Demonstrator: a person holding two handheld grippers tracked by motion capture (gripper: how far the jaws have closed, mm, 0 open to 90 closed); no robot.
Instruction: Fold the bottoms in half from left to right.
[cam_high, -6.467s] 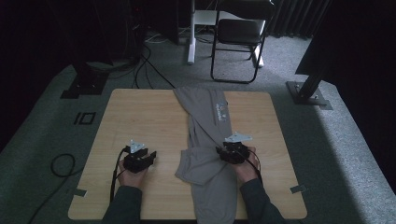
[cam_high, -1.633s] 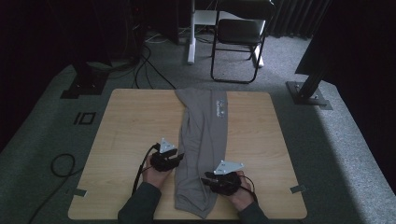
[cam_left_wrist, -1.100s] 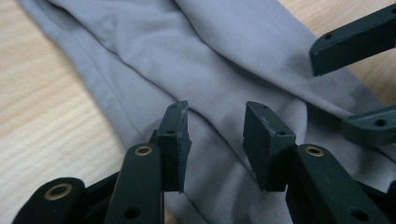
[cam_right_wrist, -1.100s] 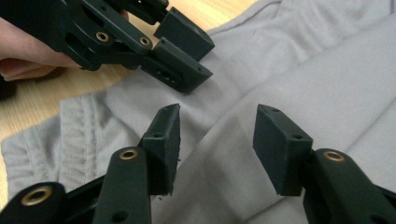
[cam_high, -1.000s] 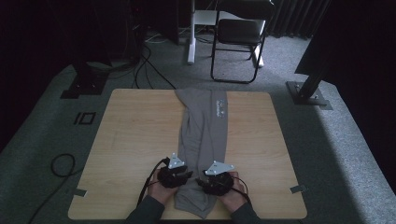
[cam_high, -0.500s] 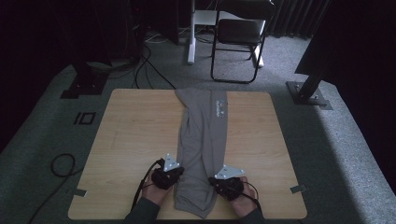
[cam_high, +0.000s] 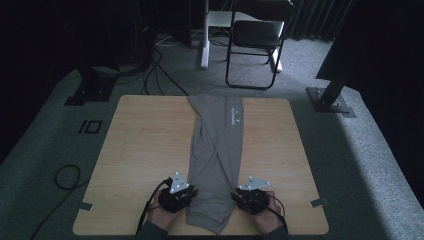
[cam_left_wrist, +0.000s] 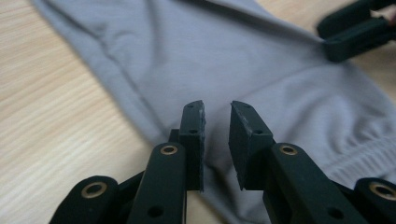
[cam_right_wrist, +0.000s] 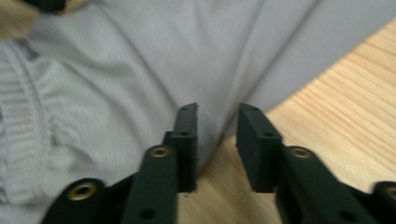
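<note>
Both hands have slid outward from the grey trousers, now folded lengthwise on the desk, and the left claw and right claw have just been opening and stand apart on nothing, so crosswise folds probably remain.

the high view is dim overall: the room around the pale wooden tabletop sinks into near black at the left, right and top edges, and a patch of brighter light falls on the grey carpet floor at the right, as if from that side. the long grey fabric garment reads flat, with soft folds and faint shadows. the picture is grainy and low in contrast. the left gripper view is brighter and evenly lit; its black jaws are sharp, the cloth behind them soft. the right gripper view is blurred all over, the wood grain smeared.
</note>
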